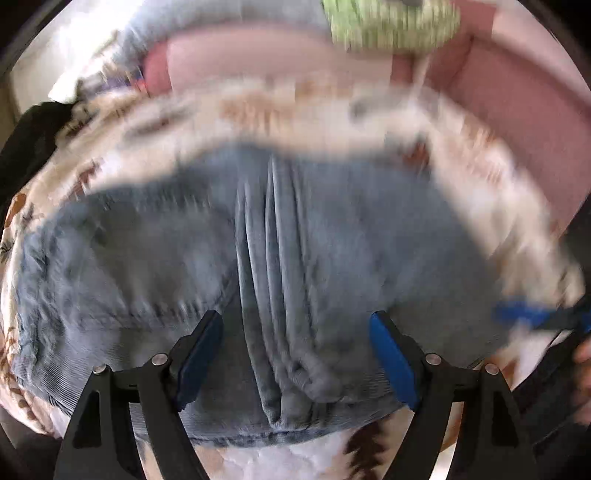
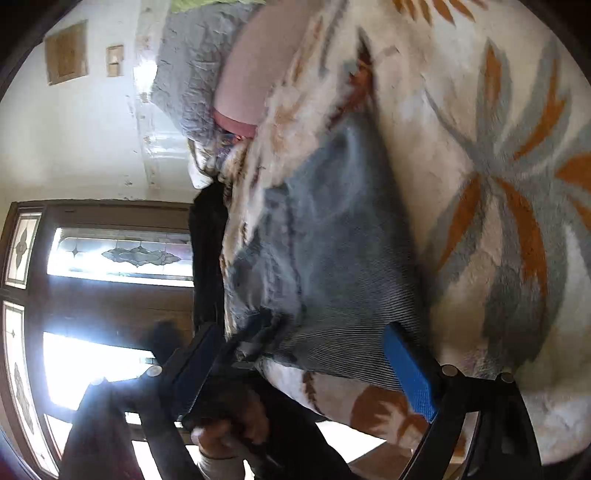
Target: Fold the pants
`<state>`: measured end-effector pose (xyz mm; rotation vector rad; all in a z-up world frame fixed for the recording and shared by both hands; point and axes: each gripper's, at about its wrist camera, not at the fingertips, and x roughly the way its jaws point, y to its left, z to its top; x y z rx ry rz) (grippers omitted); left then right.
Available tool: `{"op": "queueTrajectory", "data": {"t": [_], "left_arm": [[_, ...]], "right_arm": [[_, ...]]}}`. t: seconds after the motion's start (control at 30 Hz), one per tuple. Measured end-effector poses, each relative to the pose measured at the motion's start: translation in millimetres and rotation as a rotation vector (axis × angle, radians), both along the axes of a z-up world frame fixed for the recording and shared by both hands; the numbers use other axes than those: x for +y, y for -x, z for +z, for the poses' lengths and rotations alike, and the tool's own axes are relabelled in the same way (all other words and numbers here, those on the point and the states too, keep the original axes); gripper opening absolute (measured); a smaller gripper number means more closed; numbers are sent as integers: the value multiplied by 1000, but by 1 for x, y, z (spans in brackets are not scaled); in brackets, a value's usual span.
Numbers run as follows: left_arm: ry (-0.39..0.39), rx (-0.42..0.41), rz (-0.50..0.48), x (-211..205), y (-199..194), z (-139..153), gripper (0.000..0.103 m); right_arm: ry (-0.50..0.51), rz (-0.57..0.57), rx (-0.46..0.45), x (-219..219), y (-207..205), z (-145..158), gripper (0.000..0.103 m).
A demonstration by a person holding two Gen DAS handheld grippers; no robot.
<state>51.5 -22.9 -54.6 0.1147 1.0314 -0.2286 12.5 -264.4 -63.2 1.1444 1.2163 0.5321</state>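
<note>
Pants (image 1: 295, 236) bunched on blanket (image 1: 280, 110) on bed. Left gripper (image 1: 295, 328) over them, fingers spread, pinching nothing. Right gripper (image 2: 306, 347) at pants' edge, fingers spread, empty. Best: flatten centre ridges, pinch hem corners, fold evenly.

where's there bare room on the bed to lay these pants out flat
Free: the leaf-print blanket on the far side of the blue-grey pants, up to the pink cover. A narrow strip also shows along the near edge. Crowded: the head end, with the grey quilt, a green cushion and dark clothes.
</note>
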Motion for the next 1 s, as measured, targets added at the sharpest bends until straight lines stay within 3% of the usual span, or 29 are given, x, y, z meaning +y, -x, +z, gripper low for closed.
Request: {"op": "queueTrajectory", "data": {"t": [0.03, 0.1, 0.17, 0.2, 0.27, 0.37, 0.47, 0.57, 0.63, 0.73, 0.87, 0.93, 1.0], "left_arm": [[-10, -36, -6, -1, 4, 3, 83], [-13, -22, 4, -3, 6, 9, 83], [45, -36, 22, 0, 6, 20, 83], [64, -54, 28, 1, 6, 28, 83], [83, -92, 31, 3, 7, 37, 83], [116, -125, 31, 3, 4, 43, 83], [120, -85, 36, -4, -4, 32, 83], [76, 22, 22, -14, -15, 3, 83], [1, -40, -16, -23, -7, 2, 84], [14, -56, -21, -22, -4, 0, 85], [25, -79, -39, -18, 0, -2, 87], [39, -98, -43, -16, 5, -3, 88], [42, -117, -49, -16, 8, -3, 89]], "right_arm": [[-16, 5, -23, 1, 1, 6, 91], [-32, 32, -59, 6, 4, 11, 93], [42, 74, -5, 10, 9, -8, 93], [10, 50, 3, 9, 9, -15, 92], [-11, 42, 11, -1, 6, -4, 93], [52, 16, -76, -18, -4, 25, 93], [113, -3, -53, -31, -26, 28, 93], [165, 16, 3, -29, -56, 12, 93], [189, 34, 31, -24, -73, 3, 93], [225, 26, 55, -27, -88, -8, 92], [289, 37, 95, -19, -100, -18, 80], [366, 63, 110, -11, -106, -16, 64], [457, 98, 127, -2, -112, -16, 30]]}}
